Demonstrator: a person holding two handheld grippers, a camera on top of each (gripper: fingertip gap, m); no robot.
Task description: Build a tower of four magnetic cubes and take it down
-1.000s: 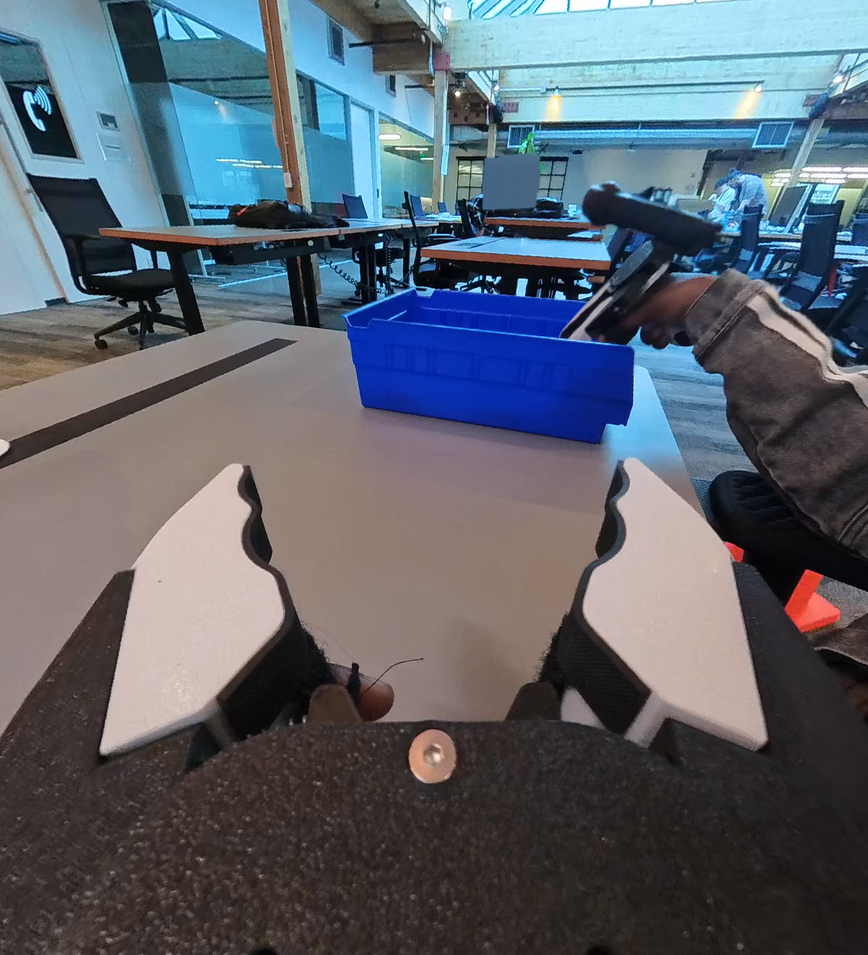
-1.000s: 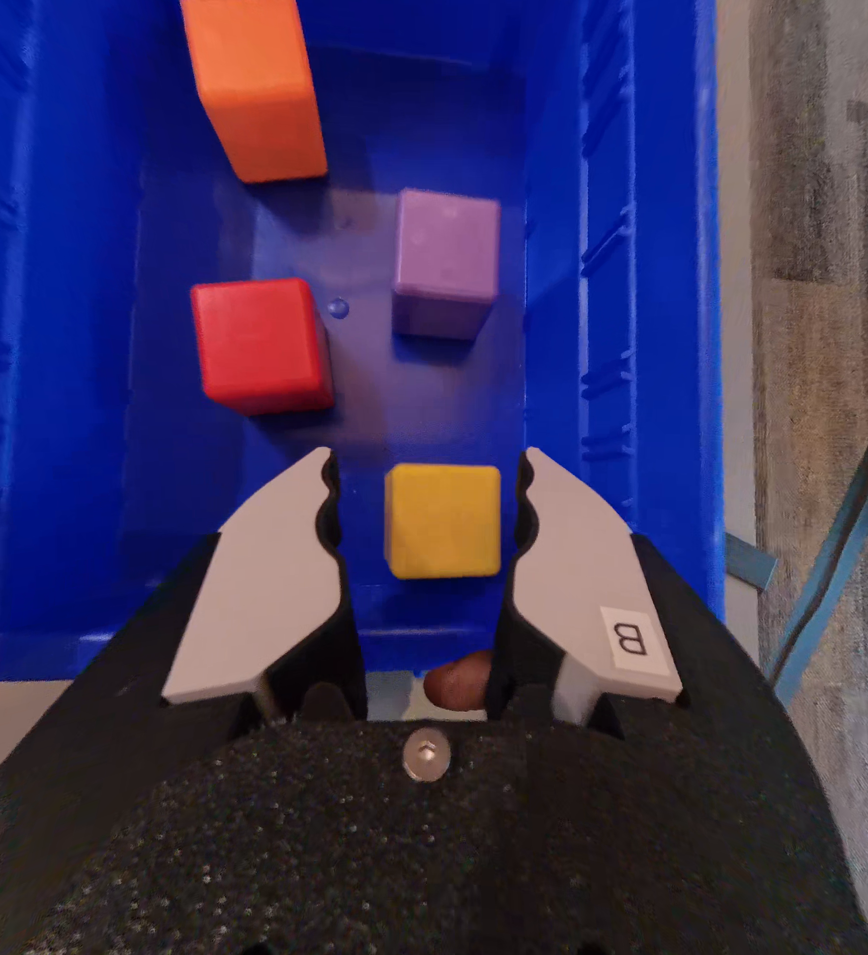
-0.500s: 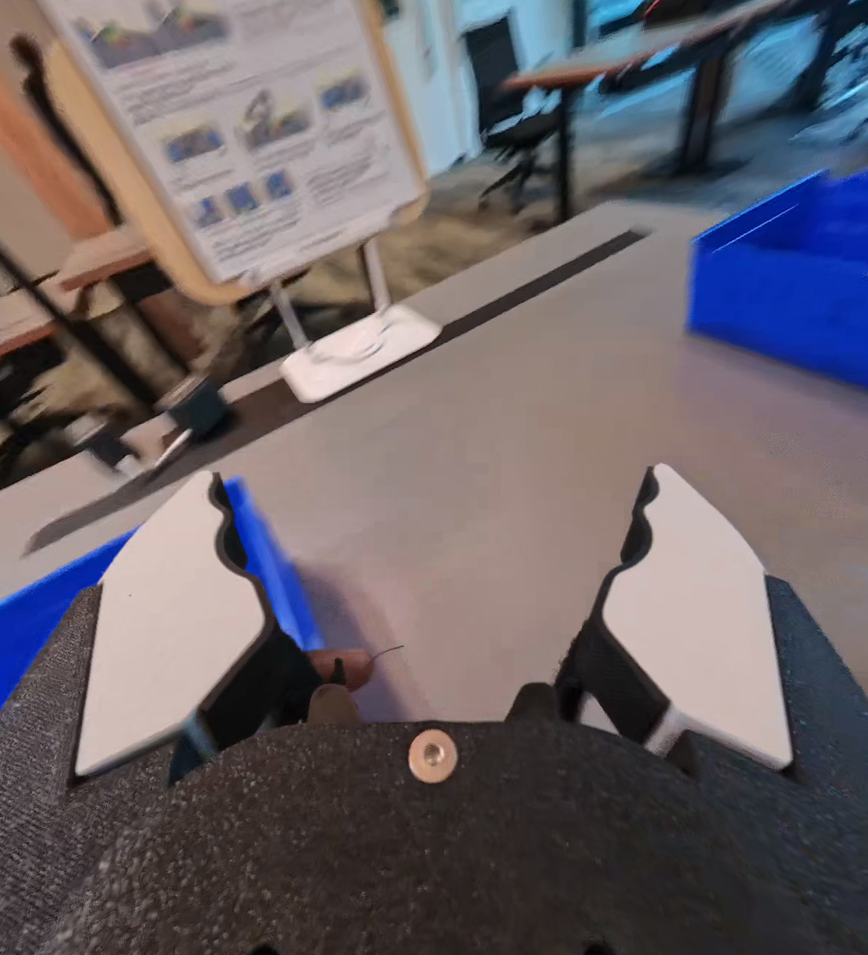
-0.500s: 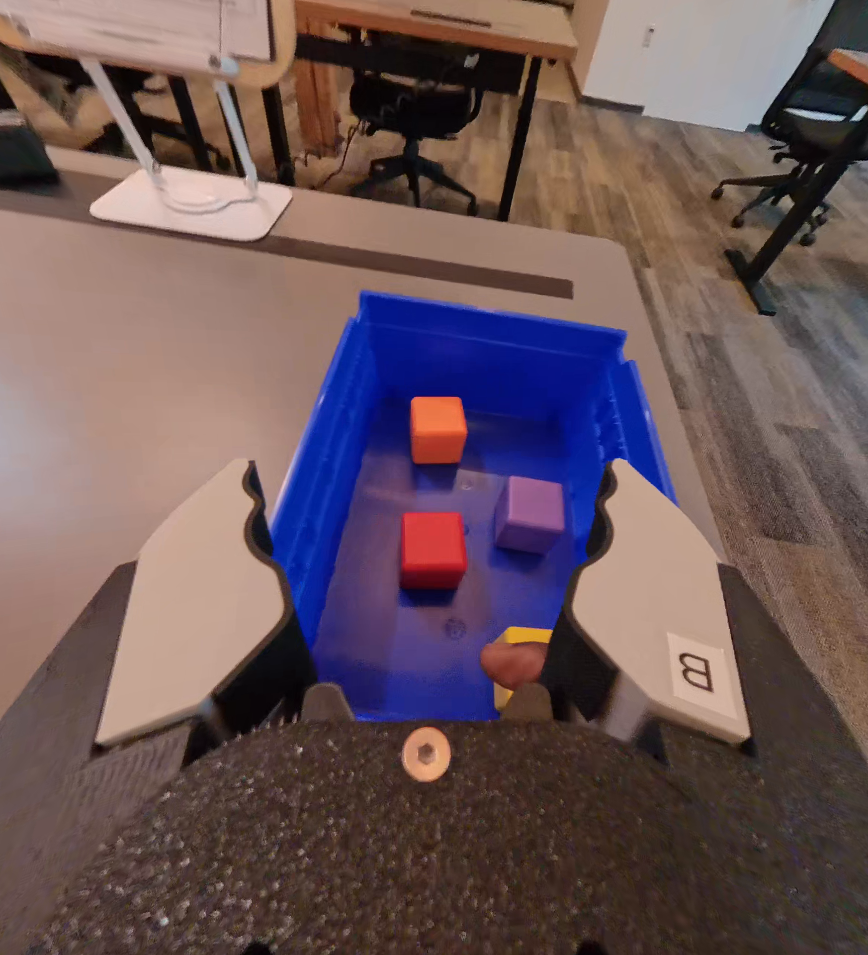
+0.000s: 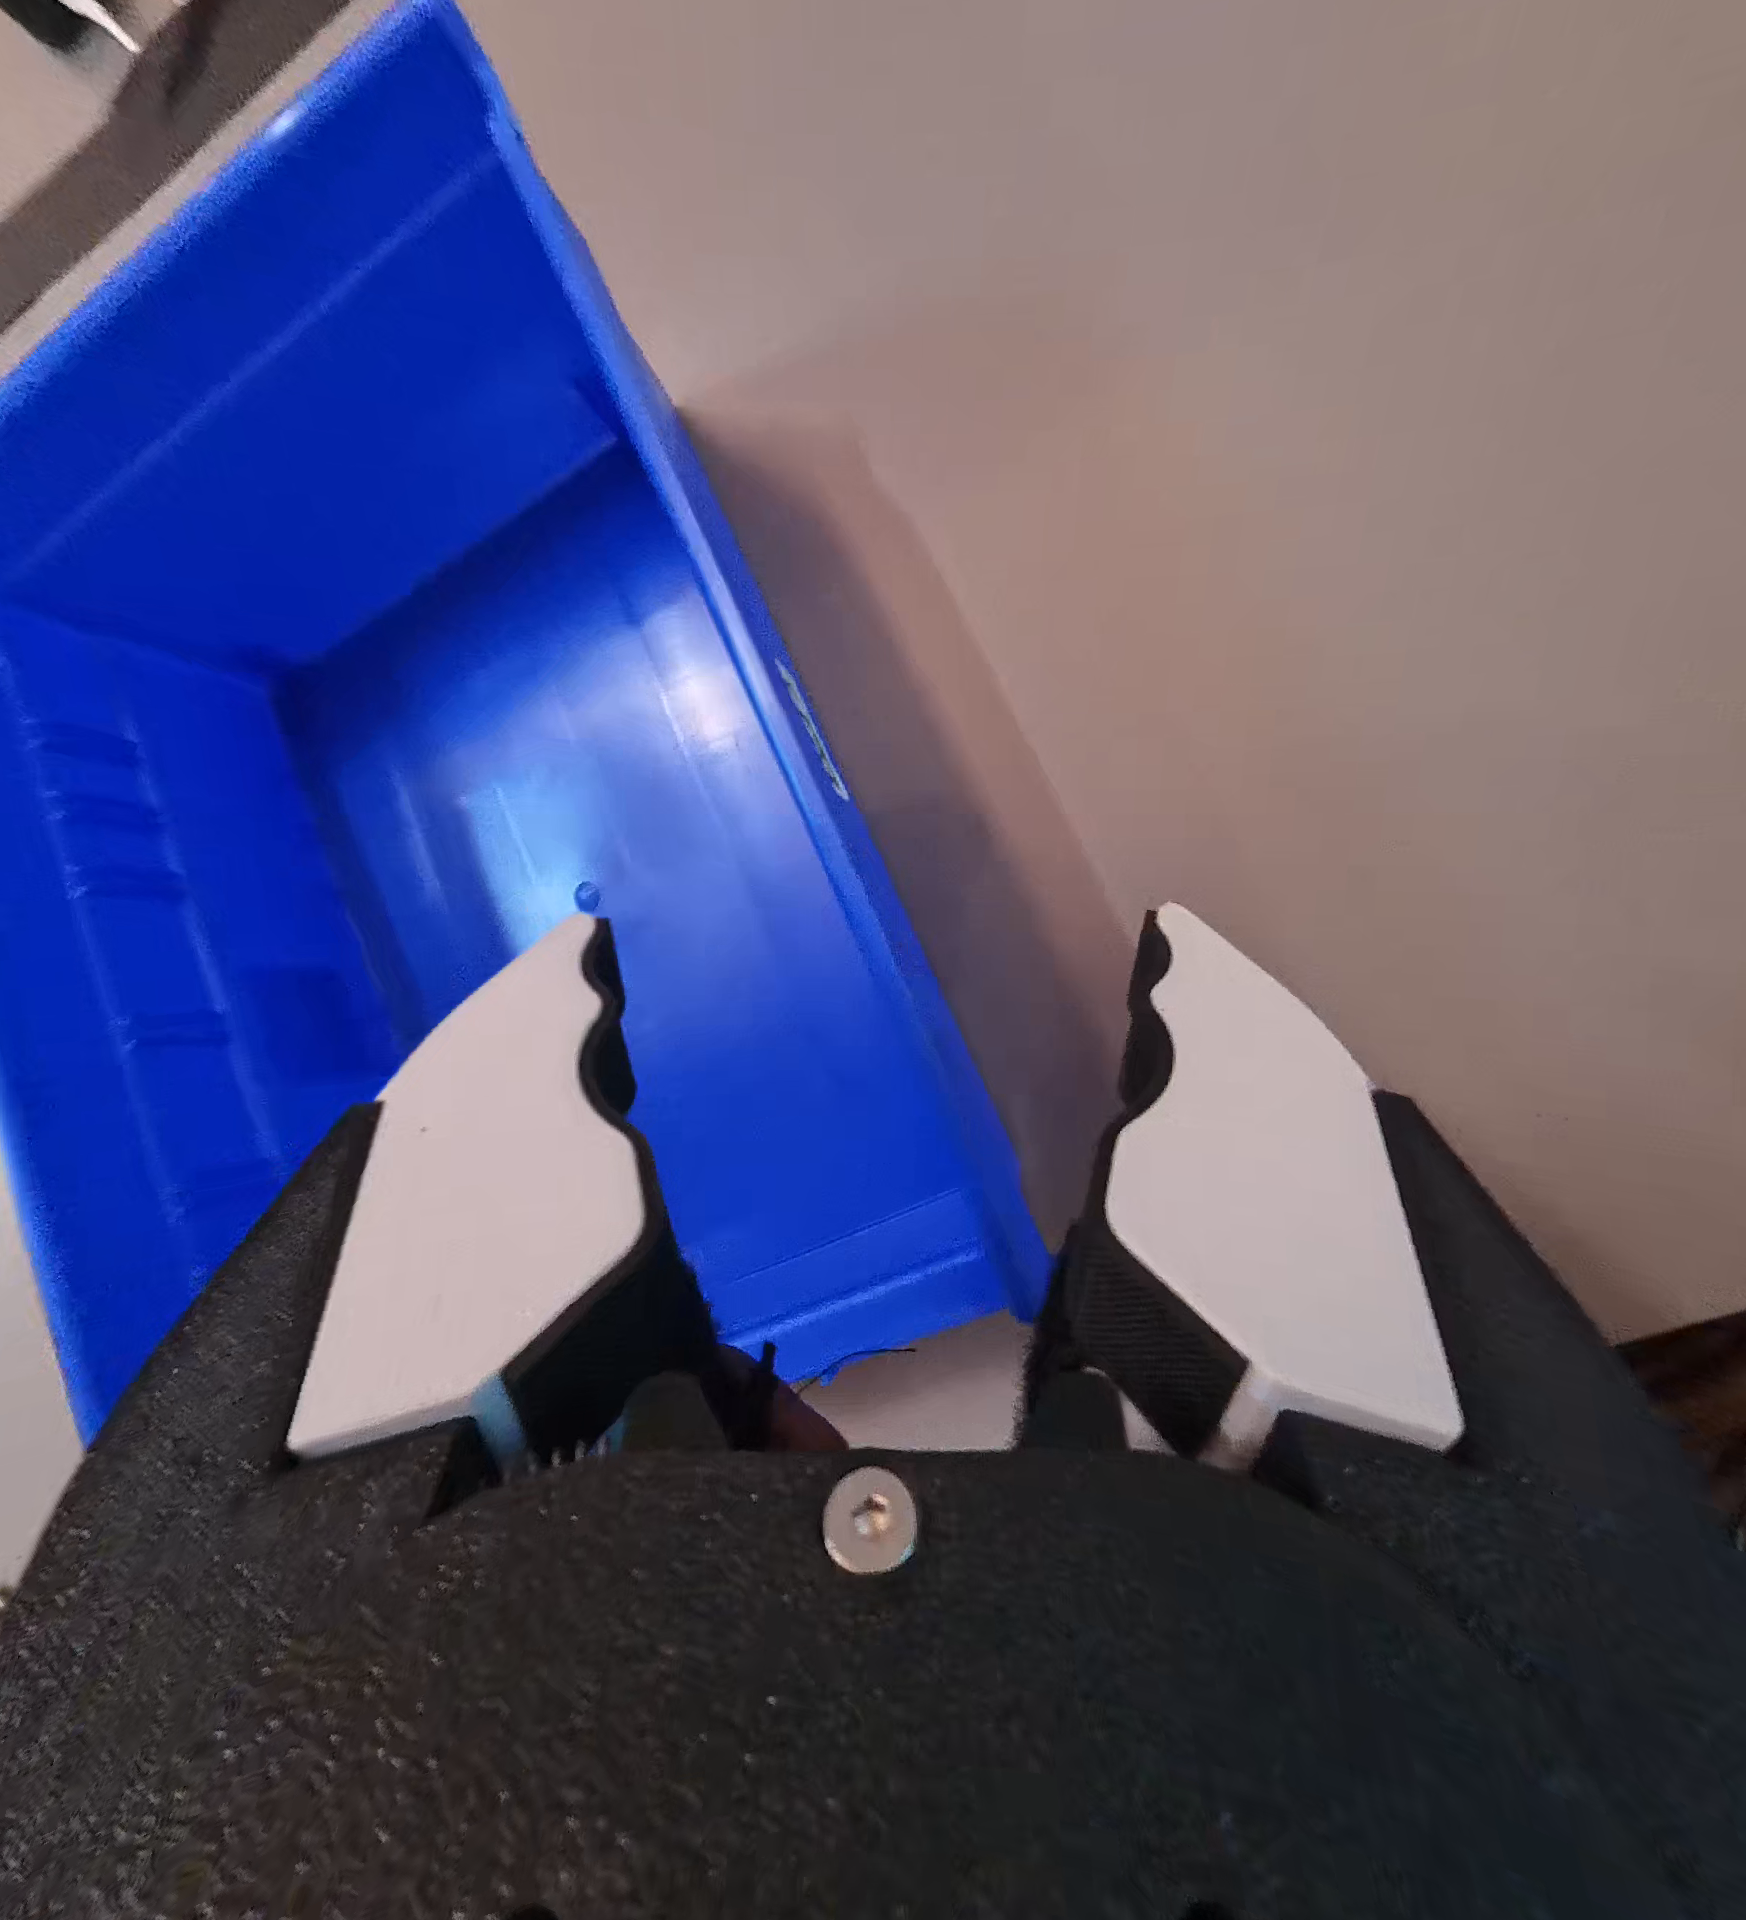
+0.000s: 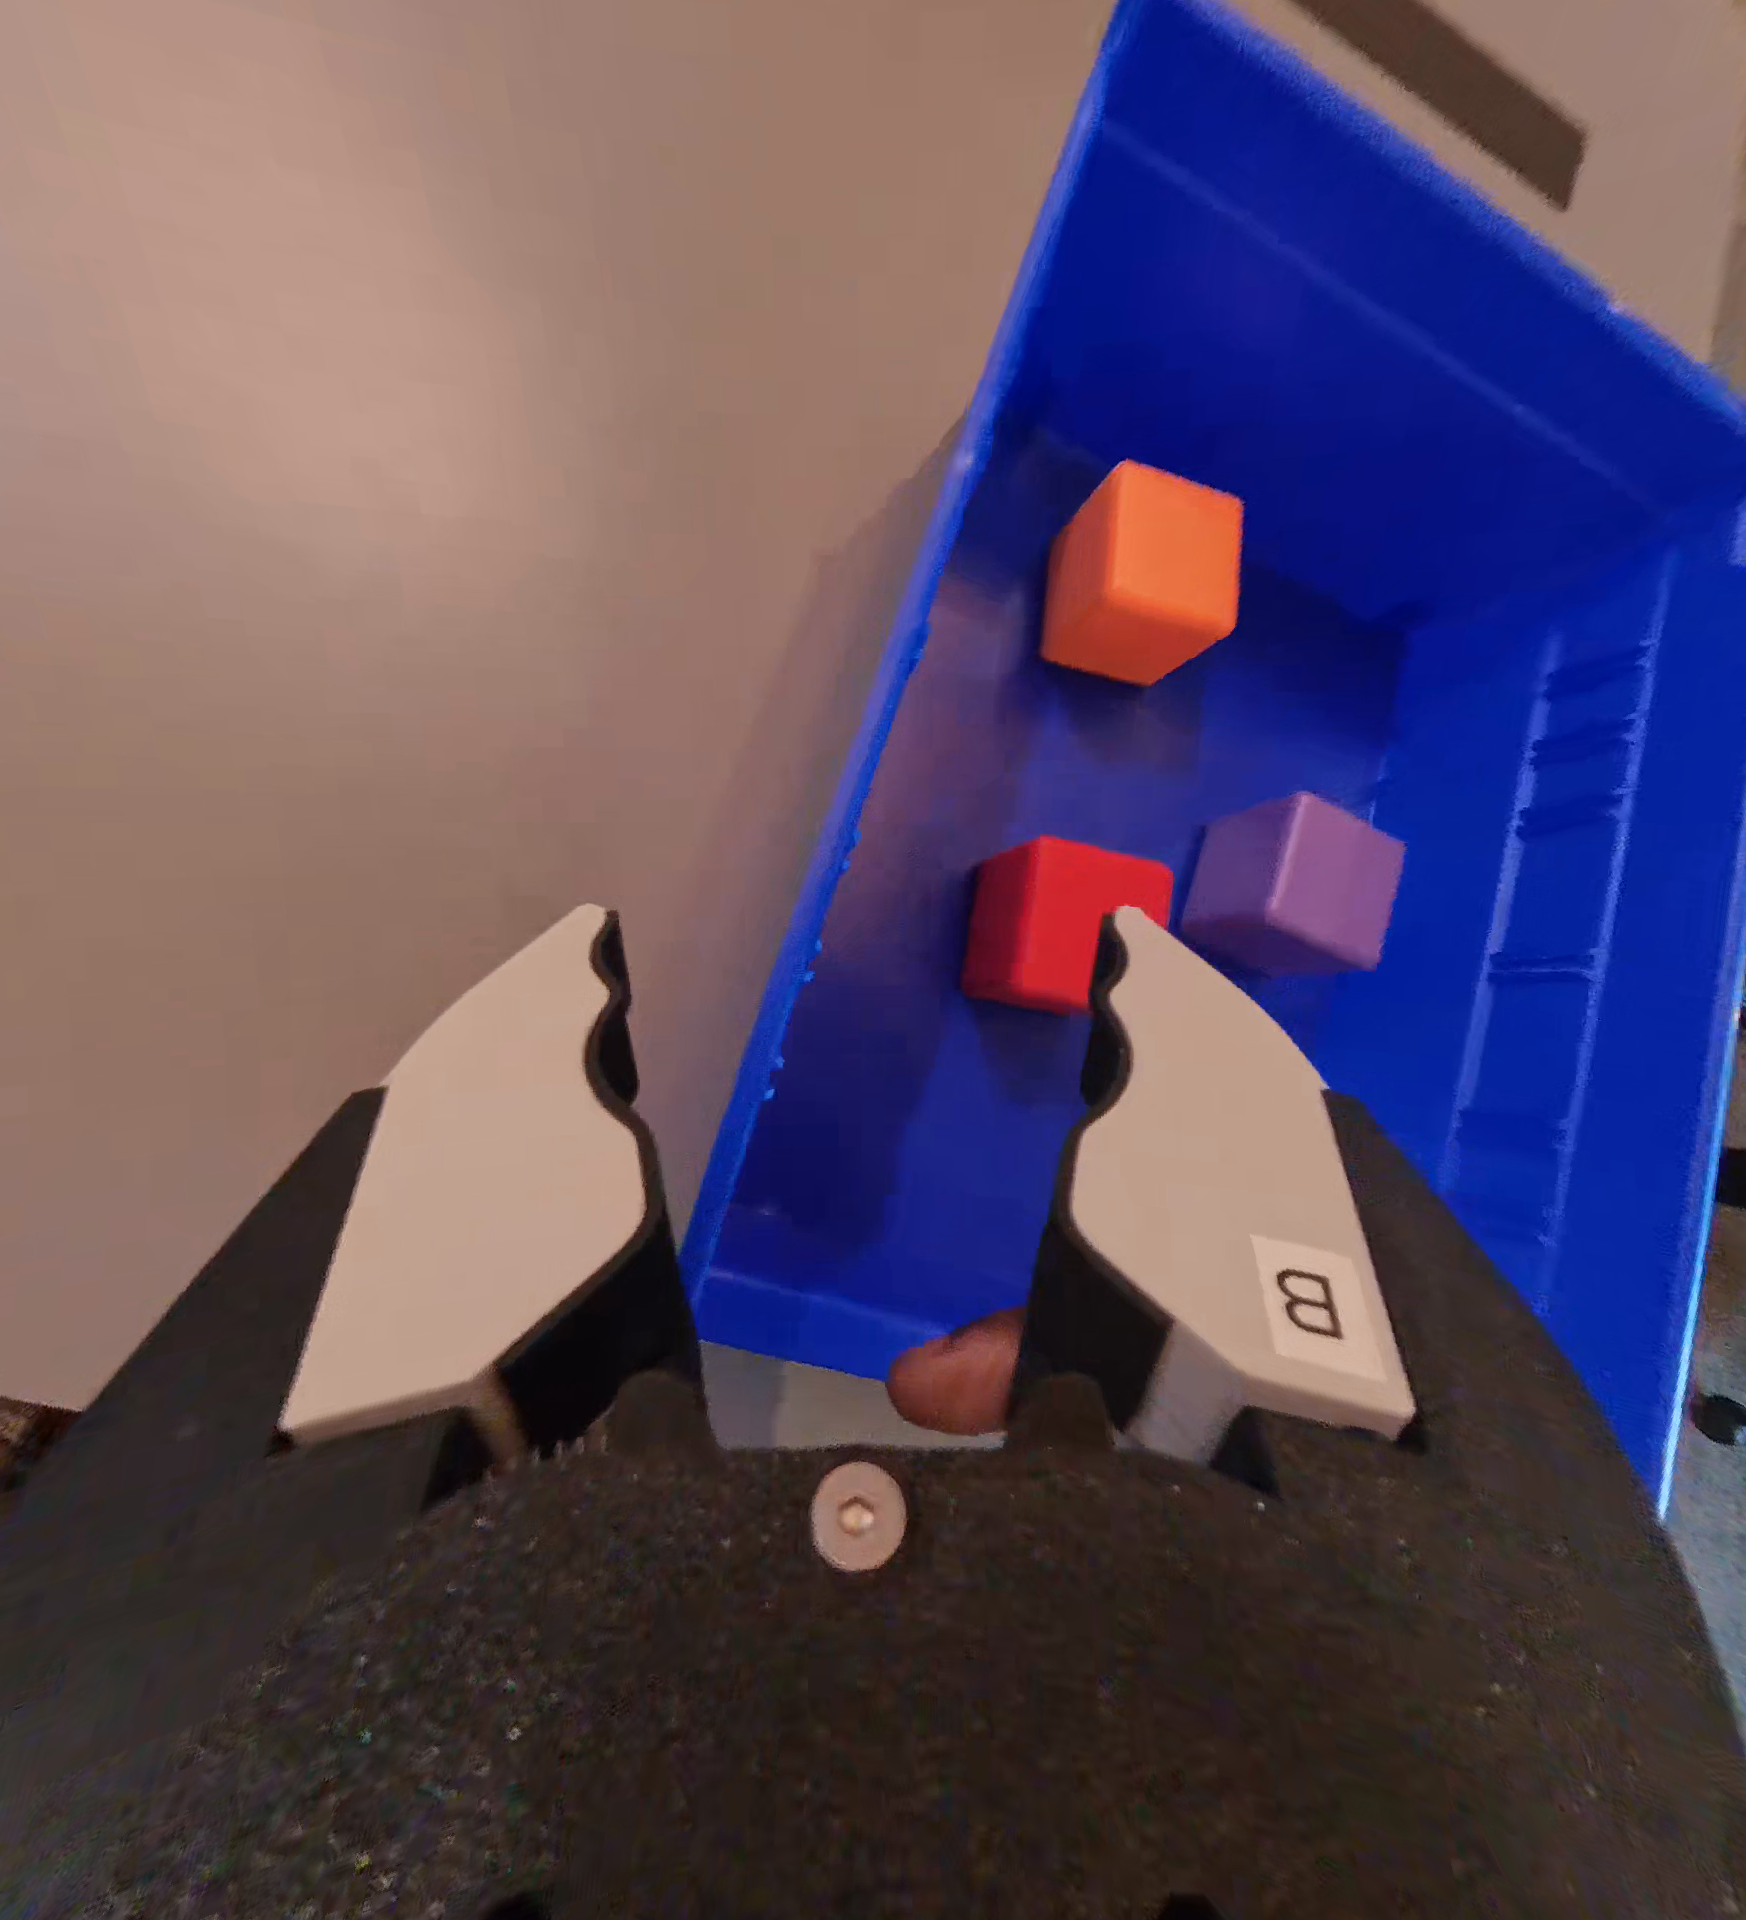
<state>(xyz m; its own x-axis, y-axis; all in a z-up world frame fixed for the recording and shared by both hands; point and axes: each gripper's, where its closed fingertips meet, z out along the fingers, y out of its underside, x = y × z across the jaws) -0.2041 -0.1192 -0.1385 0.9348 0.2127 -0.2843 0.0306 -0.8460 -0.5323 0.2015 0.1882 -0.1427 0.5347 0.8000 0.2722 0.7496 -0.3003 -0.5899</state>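
Both tongs gape bare above blue bins, one (image 6: pixel 1264 312) holding cubes

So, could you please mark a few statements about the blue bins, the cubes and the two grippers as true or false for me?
1. The bin in the left wrist view holds no cubes in the part that shows. True.
2. The right gripper is shut on the red cube. False: its jaws are wide open with nothing between them, and the red cube lies on the floor of the other blue bin.
3. An orange cube lies farther into that bin than the red one. True.
4. The purple cube is stacked on the red cube. False: they lie side by side.
5. The left gripper holds a cube. False: it is open and holds nothing.
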